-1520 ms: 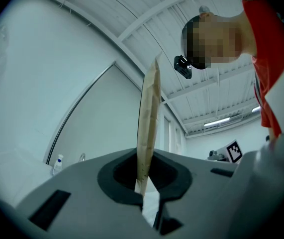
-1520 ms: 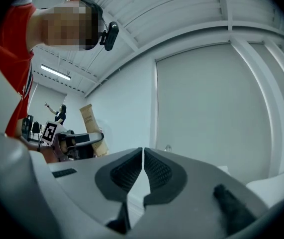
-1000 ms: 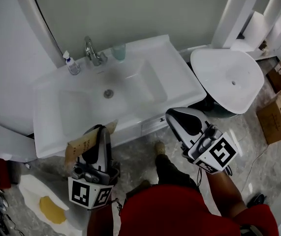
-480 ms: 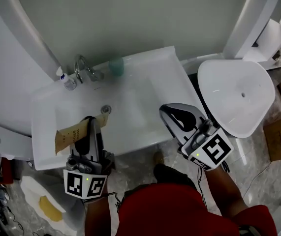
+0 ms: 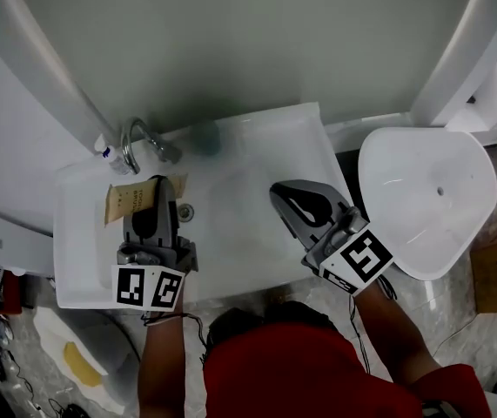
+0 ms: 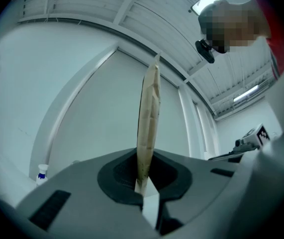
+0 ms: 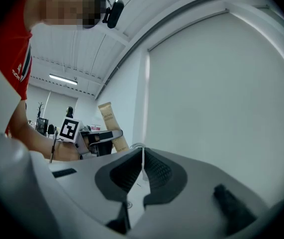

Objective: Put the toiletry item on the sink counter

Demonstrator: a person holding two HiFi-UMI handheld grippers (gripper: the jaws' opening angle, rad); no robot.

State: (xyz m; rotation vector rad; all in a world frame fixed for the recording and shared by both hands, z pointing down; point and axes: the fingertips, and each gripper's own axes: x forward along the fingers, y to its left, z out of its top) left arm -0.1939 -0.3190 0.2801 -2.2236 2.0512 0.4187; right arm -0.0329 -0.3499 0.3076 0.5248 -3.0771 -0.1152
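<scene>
- The tan tube (image 5: 130,203) carried a few lines of dark print on its flat face; in the head view they were too small to read, and in the right gripper view they were too blurred.
- The marker cube (image 5: 148,287) of the left gripper (image 5: 155,188) and the one (image 5: 359,259) of the right gripper (image 5: 278,192) bore black-and-white square patterns, with no letters or numbers.
- The red sleeve (image 7: 17,63) had small white print near its edge, not legible.
- The small bottle (image 5: 102,151) at the back left corner of the sink counter (image 5: 74,268) wore a blue label; no words could be made out.
</scene>
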